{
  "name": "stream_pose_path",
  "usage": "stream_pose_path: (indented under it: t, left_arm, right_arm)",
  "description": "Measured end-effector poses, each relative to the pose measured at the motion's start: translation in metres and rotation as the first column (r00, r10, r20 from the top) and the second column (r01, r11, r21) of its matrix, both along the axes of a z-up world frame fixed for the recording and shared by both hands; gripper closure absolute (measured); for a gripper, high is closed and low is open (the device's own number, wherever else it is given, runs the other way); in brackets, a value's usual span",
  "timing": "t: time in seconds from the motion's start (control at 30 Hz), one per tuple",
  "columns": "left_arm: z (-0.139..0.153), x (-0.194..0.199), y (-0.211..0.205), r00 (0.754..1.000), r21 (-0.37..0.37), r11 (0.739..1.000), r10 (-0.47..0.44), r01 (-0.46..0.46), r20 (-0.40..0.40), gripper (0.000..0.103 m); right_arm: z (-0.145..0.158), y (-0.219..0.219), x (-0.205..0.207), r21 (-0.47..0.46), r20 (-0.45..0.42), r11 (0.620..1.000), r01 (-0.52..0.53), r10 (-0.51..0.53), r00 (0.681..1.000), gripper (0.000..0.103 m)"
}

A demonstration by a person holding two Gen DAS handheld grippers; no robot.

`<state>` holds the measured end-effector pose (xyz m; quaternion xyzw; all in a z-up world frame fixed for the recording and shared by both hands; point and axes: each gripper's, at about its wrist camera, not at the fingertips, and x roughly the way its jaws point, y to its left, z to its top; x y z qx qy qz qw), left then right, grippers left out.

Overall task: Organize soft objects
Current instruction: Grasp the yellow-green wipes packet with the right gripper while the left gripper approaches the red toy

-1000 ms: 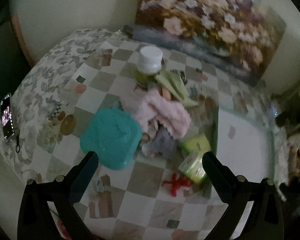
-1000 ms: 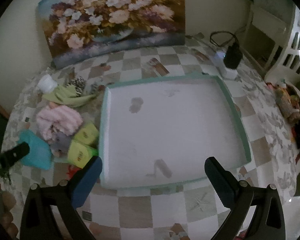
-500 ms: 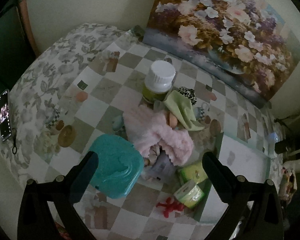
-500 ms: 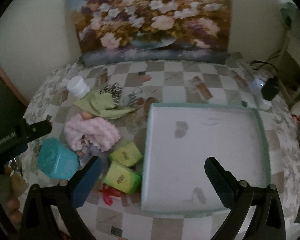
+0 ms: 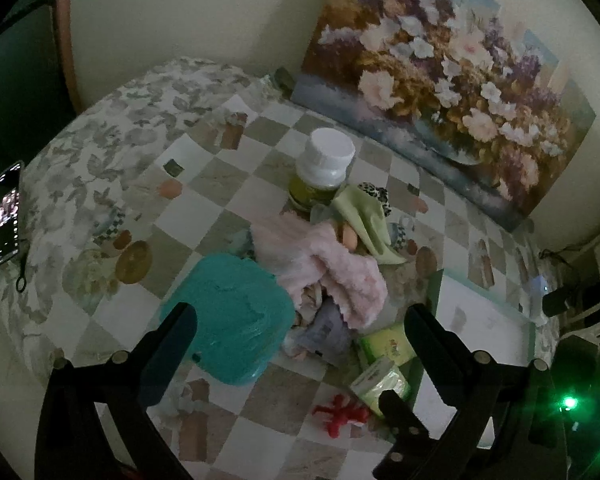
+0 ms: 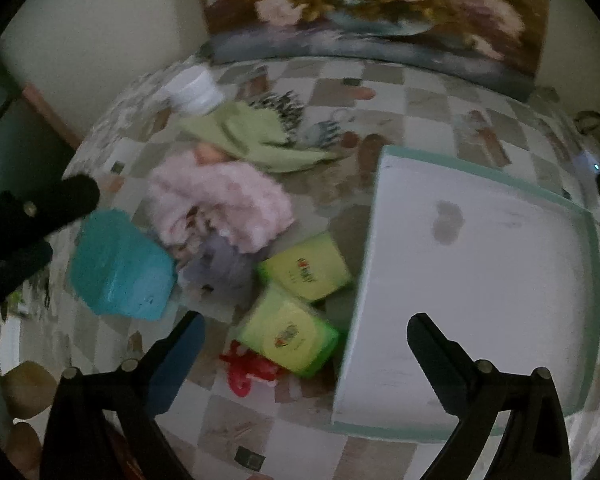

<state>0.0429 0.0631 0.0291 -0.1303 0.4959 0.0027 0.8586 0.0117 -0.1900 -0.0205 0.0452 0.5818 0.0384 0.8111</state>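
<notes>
Both tools gape, holding nothing: left tool (image 5: 300, 316) above the fluffy pink cloth (image 5: 332, 264), right tool (image 6: 302, 324) above the lime-green tissue packs (image 6: 288, 332).

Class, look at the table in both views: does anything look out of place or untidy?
Yes. The soft things sit in a loose heap beside the tray, not in it: the pink fluffy cloth and green cloth lie crumpled. The tray holds nothing.

Both wrist views angled down over table (image 5: 100, 312) — share pink cloth (image 5: 332, 268), tray (image 6: 480, 280).
</notes>
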Motion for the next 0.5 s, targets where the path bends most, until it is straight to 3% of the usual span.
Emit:
stream_pose_path:
  t: [0.23, 0.5]
  left_arm:
    - [-0.004, -0.021, 0.003, 0.998, 0.036, 0.999, 0.032, -0.034, 0.048, 0.0]
    - [-0.031, -0.026, 0.025, 0.987, 0.053, 0.991, 0.129, -0.125, -0.095, 0.0]
  right_arm:
    - [-0.01, 0.017, -0.004, -0.029, 0.007, 0.994, -0.104, 0.104, 0.995, 0.007]
    - [-0.022, 0.018, -0.007, -0.045, 0.002, 0.988, -0.15, 0.15, 0.989, 0.008]
